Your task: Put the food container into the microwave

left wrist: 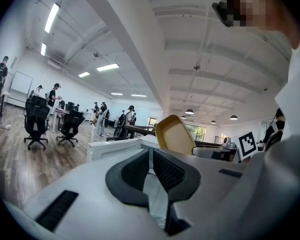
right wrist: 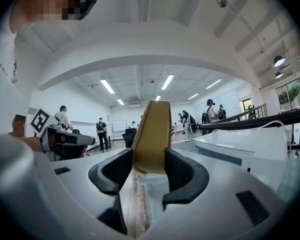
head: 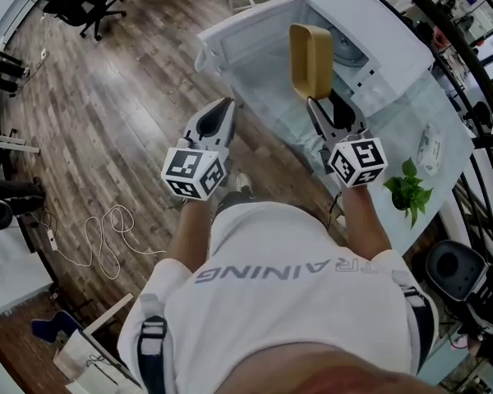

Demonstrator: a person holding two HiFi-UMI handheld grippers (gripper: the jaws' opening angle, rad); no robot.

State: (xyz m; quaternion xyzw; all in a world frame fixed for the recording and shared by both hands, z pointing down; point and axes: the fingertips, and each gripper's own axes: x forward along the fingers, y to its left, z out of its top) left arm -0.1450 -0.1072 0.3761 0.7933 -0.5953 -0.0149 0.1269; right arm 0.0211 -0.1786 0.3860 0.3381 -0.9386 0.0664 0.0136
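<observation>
The right claw (right wrist: 150, 170) is clamped on the container (head: 311, 60), a pad pressing each side of its near end; the container stands on edge, its long axis running on past the fingertips, its thin side toward the claw's own camera.

A white box, which I take for the microwave (head: 378, 39), lies ahead of this claw and a little to its right, just beyond the container's far end; a round plate seems to show in a dark opening there, so the door is probably open, though I cannot be sure. By my reading the move turns on this: the opening is off the container's long axis, so the claw must swing right and lay the container flat as it goes in.

The left claw (head: 223, 109) is level with the right one and well apart on its left; its tips meet with nothing between them; the right hand is plainly the nearer.

Under the right claw's fingertips is a pale glassy table (head: 263, 89) with a white rim; a plant (head: 409, 189) sits on it, back and right of the claw. Under the left claw is wood floor (head: 123, 113) with a loose cable (head: 105, 240); the room is a large open office, people at desks far off.
</observation>
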